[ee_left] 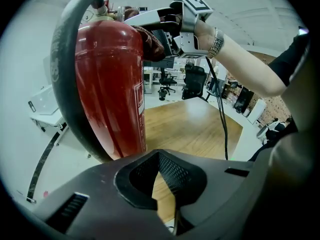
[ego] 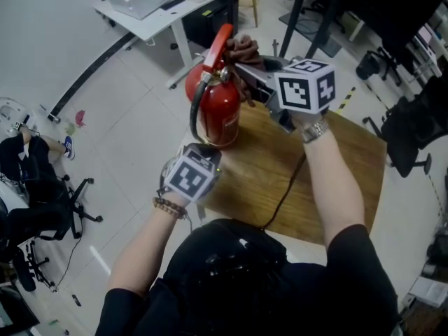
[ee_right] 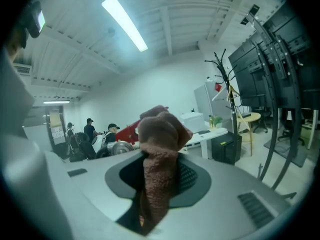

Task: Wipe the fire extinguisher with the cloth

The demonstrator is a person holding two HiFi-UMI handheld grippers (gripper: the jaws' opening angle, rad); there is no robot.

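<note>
The fire extinguisher (ego: 219,110) stands upright on the wooden table (ego: 336,166), close to its far left corner, with a black hose (ee_left: 62,84) looping down one side. My right gripper (ee_right: 157,184) has its fingers clamped on a brown terry cloth (ee_right: 160,149), which is bunched into a wad that sticks out past the tips. From the left gripper view, that wad sits against the cylinder's shoulder, just under the red lever (ego: 218,44).

My left gripper (ee_left: 160,184) is low by the base, with its fingers shut on nothing. I cannot tell whether it touches the cylinder.

I judge the step in hand to be wiping the top of the body. To do it well, I want only the soft wad on the paint, not the hard fingers, so I would keep the right gripper tilted with the cloth leading. I would press lightly and sweep round the shoulder, then downward, staying clear of the hose and lever. The cylinder is tall and near the table edge, so a sideways push could tip it. Bracing it low with the closed left gripper seems wise.
</note>
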